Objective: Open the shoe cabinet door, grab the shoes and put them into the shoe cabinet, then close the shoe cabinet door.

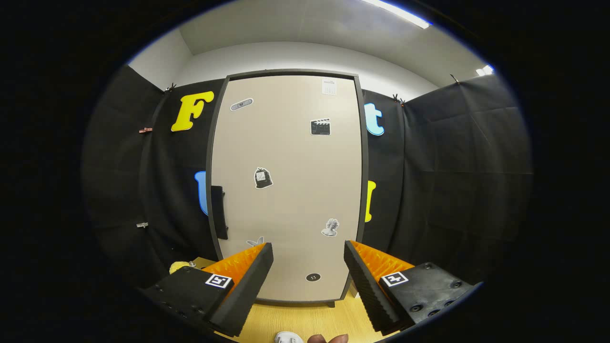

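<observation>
A tall shoe cabinet stands shut just beyond the tool, whose two fingers are spread wide apart with nothing between them but the lower part of the cabinet door. The door is a smooth, pale beige panel in a dark frame with rounded corners, dotted with small stickers: a clapperboard and a paper label high up, a dark bag shape near the middle, a bust lower down ahead of the right finger, and a round black button shape near the bottom between the fingers. A dark handle juts from the door's left edge, above and ahead of the left finger. The fingers' inner faces are ribbed, and each carries a square printed marker on its block. A light wood-grain surface runs under the tool up to the cabinet's foot. Close below the tool, part of a white shoe lies on the surface, with a person's fingertips beside it. Something yellow sits to the left behind the left finger; what it is cannot be told. Black cloth lines the booth on both sides, clipped at the top, under white walls and a bright ceiling light strip.
</observation>
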